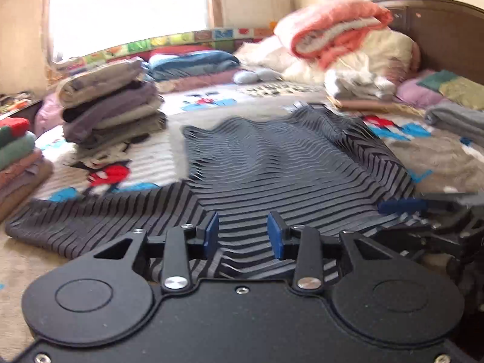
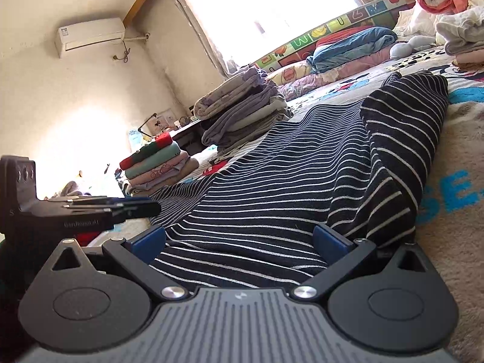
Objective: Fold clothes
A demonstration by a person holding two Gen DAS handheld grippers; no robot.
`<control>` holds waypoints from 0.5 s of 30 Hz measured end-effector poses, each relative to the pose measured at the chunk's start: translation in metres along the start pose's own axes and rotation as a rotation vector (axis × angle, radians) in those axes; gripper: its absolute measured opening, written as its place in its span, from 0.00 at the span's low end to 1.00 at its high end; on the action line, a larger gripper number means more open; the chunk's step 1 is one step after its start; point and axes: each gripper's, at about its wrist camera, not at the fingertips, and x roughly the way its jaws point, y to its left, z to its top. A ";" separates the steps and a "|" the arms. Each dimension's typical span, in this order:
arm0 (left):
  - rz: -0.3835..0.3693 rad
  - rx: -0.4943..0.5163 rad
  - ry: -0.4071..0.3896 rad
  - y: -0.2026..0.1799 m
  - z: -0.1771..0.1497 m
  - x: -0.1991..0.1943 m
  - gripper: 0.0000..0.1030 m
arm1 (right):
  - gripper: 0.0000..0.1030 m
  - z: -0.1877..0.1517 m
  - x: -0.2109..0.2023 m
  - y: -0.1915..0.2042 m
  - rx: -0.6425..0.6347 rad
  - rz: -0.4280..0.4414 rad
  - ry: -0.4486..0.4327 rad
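Shirt flat on bed | left tongs spread, seemingly gripping nothing | right tongs spread wide

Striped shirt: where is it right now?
The striped shirt lies spread on the bed ahead of both grippers, right of the folded stack in the left wrist view.

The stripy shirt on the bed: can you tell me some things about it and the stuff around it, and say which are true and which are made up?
1. The striped shirt lies spread on the bed. True.
2. The shirt has red and yellow stripes. False: it is dark with thin light stripes.
3. Folded clothes sit in a grey stack beside the shirt. True.
4. The right gripper is squeezed shut. False: its jaws stand wide apart over the shirt.
5. An air conditioner hangs on the wall. True.
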 end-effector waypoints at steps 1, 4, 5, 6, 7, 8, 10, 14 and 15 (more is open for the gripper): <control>0.011 0.045 0.088 -0.009 -0.006 0.009 0.33 | 1.00 0.000 -0.001 0.008 -0.041 -0.033 0.010; 0.089 0.134 0.019 -0.026 -0.005 -0.003 0.33 | 0.96 -0.002 -0.011 0.038 -0.186 -0.107 0.003; 0.091 0.143 -0.025 -0.030 -0.001 -0.010 0.33 | 0.93 -0.001 -0.015 0.047 -0.233 -0.109 -0.004; 0.080 0.144 -0.063 -0.033 0.000 -0.015 0.34 | 0.90 0.000 -0.018 0.057 -0.291 -0.120 -0.012; 0.067 0.142 -0.058 -0.036 0.001 -0.015 0.34 | 0.87 0.001 -0.020 0.064 -0.342 -0.128 -0.015; 0.057 0.148 0.011 -0.040 -0.001 -0.007 0.33 | 0.78 0.000 -0.020 0.067 -0.370 -0.136 0.000; 0.051 0.143 0.049 -0.041 -0.010 0.000 0.33 | 0.75 -0.005 -0.012 0.064 -0.381 -0.167 0.067; 0.065 0.106 -0.009 -0.036 0.000 -0.015 0.35 | 0.80 -0.014 -0.009 0.063 -0.400 -0.173 0.161; 0.064 0.098 0.005 -0.035 0.000 -0.013 0.36 | 0.81 -0.015 -0.011 0.067 -0.419 -0.167 0.168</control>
